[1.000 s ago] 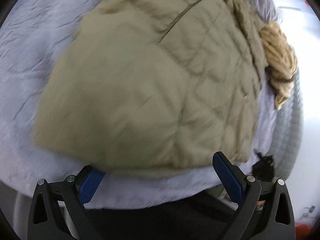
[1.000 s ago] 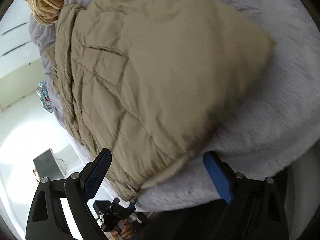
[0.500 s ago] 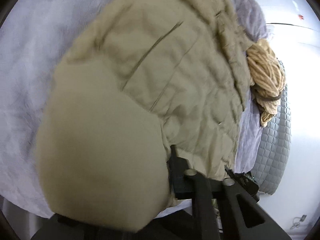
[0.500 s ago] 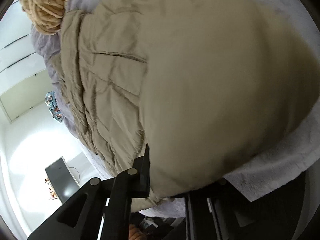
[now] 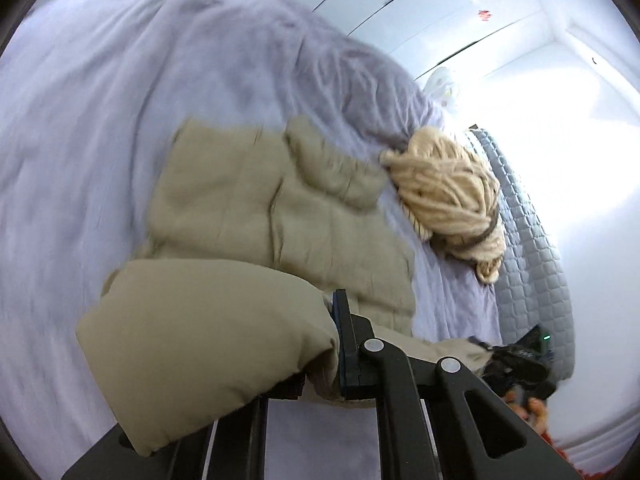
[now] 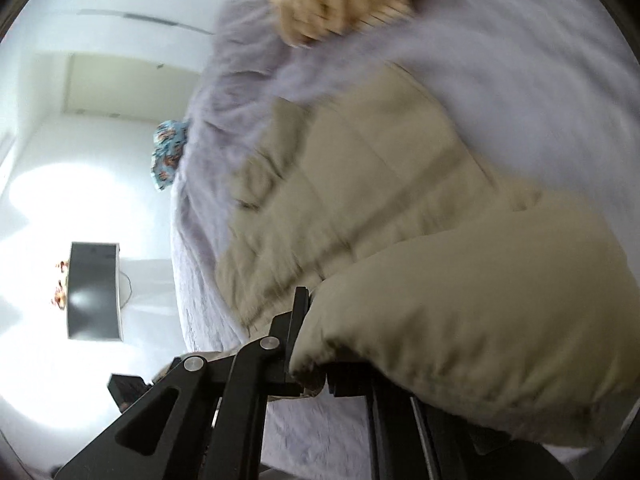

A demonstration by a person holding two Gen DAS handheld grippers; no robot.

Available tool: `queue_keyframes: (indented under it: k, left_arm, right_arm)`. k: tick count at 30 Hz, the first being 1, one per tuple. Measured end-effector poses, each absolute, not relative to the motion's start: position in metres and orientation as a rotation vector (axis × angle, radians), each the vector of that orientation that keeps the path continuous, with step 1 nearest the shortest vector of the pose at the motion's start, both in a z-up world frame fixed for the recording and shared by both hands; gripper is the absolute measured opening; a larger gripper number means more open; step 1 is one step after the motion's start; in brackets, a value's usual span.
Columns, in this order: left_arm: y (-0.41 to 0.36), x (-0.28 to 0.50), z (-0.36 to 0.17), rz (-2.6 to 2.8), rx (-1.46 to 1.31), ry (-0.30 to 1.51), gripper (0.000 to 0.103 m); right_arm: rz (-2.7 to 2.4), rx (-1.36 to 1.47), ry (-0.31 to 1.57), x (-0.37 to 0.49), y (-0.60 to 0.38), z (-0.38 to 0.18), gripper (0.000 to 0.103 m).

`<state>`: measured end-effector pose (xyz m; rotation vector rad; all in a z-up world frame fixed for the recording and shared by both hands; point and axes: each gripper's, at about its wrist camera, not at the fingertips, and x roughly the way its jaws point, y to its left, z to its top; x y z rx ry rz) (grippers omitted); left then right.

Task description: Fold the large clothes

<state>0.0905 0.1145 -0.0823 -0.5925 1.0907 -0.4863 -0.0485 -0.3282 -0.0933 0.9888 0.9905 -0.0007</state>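
We see the tan puffy coat (image 5: 256, 208) lying mid-frame on the purple bed (image 5: 80, 120). Our left gripper (image 5: 320, 360) and right gripper (image 6: 316, 376) have jaws pinched tight on its near hem. We are folding; next, carry the hem toward the yarn bundle (image 5: 448, 192).

free: blanket (image 5: 80, 140) left | obstacle: yarn bundle (image 5: 448, 188) beside jacket (image 5: 260, 208)

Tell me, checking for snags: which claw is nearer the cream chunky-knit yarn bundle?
Right, probably. The cream chunky-knit yarn bundle lies straight ahead of the right claw; from the left claw it sits ahead and off to the right. Both grip the beige quilted jacket.
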Motion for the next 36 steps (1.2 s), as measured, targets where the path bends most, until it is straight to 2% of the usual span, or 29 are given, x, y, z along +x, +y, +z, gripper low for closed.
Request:
queue_keyframes:
  k: [3, 7, 18, 22, 26, 27, 28, 29, 30, 31, 32, 33, 36]
  left_arm:
    - [0.105, 0.140, -0.071, -0.451, -0.523, 1.062, 0.012]
    - [0.099, 0.194, -0.078, -0.409, -0.469, 1.056, 0.012]
    - [0.067, 0.276, -0.195, -0.307, -0.356, 1.135, 0.012]
    - [0.061, 0.283, -0.217, -0.299, -0.337, 1.117, 0.015]
    - [0.058, 0.283, -0.218, -0.296, -0.297, 1.095, 0.015]
    - [0.058, 0.281, -0.215, -0.298, -0.295, 1.088, 0.020]
    - [0.060, 0.276, -0.209, -0.301, -0.295, 1.073, 0.042]
    - [0.062, 0.270, -0.200, -0.295, -0.291, 1.047, 0.058]
    - [0.065, 0.264, -0.191, -0.279, -0.283, 1.017, 0.085]
    - [0.068, 0.256, -0.179, -0.267, -0.271, 0.972, 0.090]
    - [0.071, 0.250, -0.169, -0.271, -0.254, 0.941, 0.090]
    - [0.073, 0.245, -0.160, -0.275, -0.236, 0.928, 0.090]
    - [0.078, 0.237, -0.150, -0.303, -0.210, 0.928, 0.089]
  right_arm:
    - [0.019, 0.911, 0.980, 0.008, -0.331, -0.072, 0.008]
    - [0.009, 0.839, 0.992, 0.068, -0.336, -0.071, 0.008]
    - [-0.092, 0.840, 1.107, 0.171, -0.358, -0.193, 0.008]
    - [-0.086, 0.845, 1.090, 0.185, -0.361, -0.220, 0.008]
    - [-0.077, 0.822, 1.084, 0.187, -0.360, -0.221, 0.009]
    - [-0.076, 0.818, 1.084, 0.185, -0.359, -0.218, 0.010]
    - [-0.075, 0.815, 1.080, 0.182, -0.359, -0.213, 0.011]
    - [-0.074, 0.809, 1.077, 0.181, -0.359, -0.208, 0.017]
    - [-0.076, 0.795, 1.072, 0.178, -0.359, -0.202, 0.026]
    - [-0.081, 0.782, 1.062, 0.176, -0.358, -0.195, 0.034]
    - [-0.086, 0.762, 1.034, 0.170, -0.358, -0.183, 0.050]
    - [-0.088, 0.747, 1.005, 0.165, -0.358, -0.174, 0.056]
    - [-0.079, 0.671, 0.964, 0.148, -0.352, -0.152, 0.055]
